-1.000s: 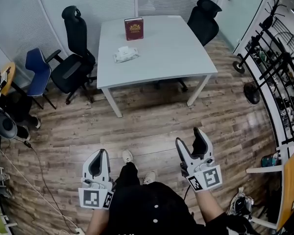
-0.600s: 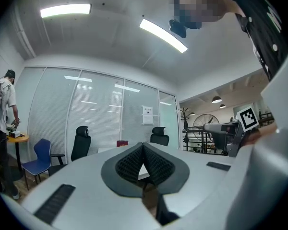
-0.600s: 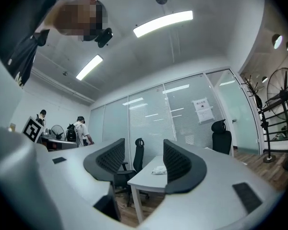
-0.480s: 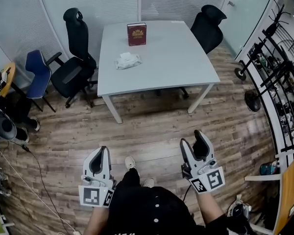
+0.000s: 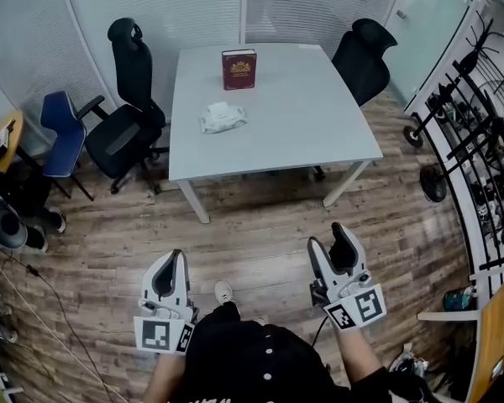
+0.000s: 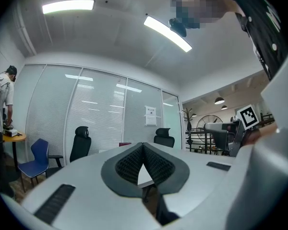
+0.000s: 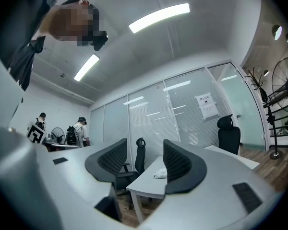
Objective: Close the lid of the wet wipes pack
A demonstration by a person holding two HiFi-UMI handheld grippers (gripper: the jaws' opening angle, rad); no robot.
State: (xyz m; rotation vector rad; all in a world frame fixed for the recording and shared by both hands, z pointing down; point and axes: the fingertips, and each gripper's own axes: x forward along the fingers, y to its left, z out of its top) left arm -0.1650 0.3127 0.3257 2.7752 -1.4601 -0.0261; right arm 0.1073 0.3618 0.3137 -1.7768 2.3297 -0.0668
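Note:
The white wet wipes pack [image 5: 223, 117] lies on the grey table [image 5: 302, 116], toward its left side, with a dark red book [image 5: 238, 69] standing behind it. Both grippers are held low over the wooden floor, well short of the table. My left gripper [image 5: 171, 260] is shut, its pads meeting at the tip [image 6: 143, 145], with nothing in it. My right gripper [image 5: 326, 235] stands open and empty. In the right gripper view the wipes pack [image 7: 159, 173] shows far off between the pads of the right gripper [image 7: 145, 150].
Black office chairs [image 5: 130, 107] [image 5: 365, 57] stand at the table's left and far right corners, and a blue chair [image 5: 63, 133] further left. A metal rack [image 5: 479, 124] lines the right wall. People [image 7: 79, 133] stand at a desk far left.
The table and wipes pack have drawn nearer in the head view as I walk toward them. Both grippers keep their place in front of my body.

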